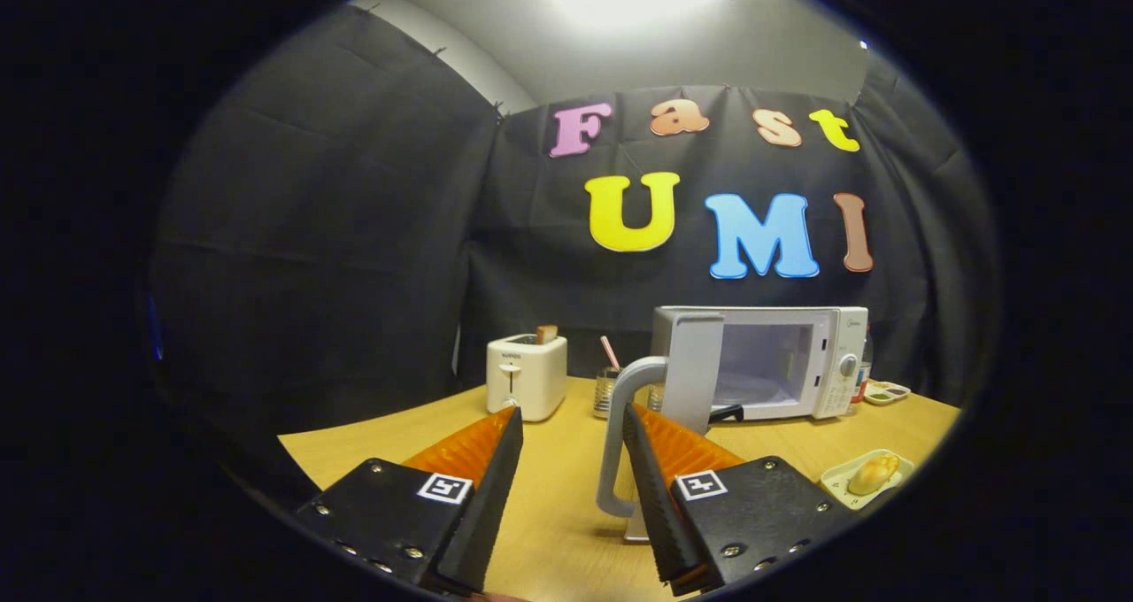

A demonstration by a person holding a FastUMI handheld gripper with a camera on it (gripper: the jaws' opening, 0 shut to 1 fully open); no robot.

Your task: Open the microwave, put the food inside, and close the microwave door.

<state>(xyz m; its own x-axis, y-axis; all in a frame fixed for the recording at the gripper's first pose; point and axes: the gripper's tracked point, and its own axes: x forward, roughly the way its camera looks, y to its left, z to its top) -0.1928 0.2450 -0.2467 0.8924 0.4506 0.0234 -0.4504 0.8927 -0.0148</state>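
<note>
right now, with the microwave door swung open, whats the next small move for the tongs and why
Probably back away from the door handle and turn toward the food on the tray. The microwave door already stands wide open, and the tongs are open with nothing gripped, the handle between the fingers.

Glossy white microwave (788, 358); smooth wood-look table (566, 460); ribbed orange fingers (673, 447).

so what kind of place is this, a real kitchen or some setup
Probably a staged kitchen booth rather than a real kitchen: a wooden table backed by black cloth, with a microwave standing open, a toaster and a food tray. The gripper is open near the door's handle.
</note>
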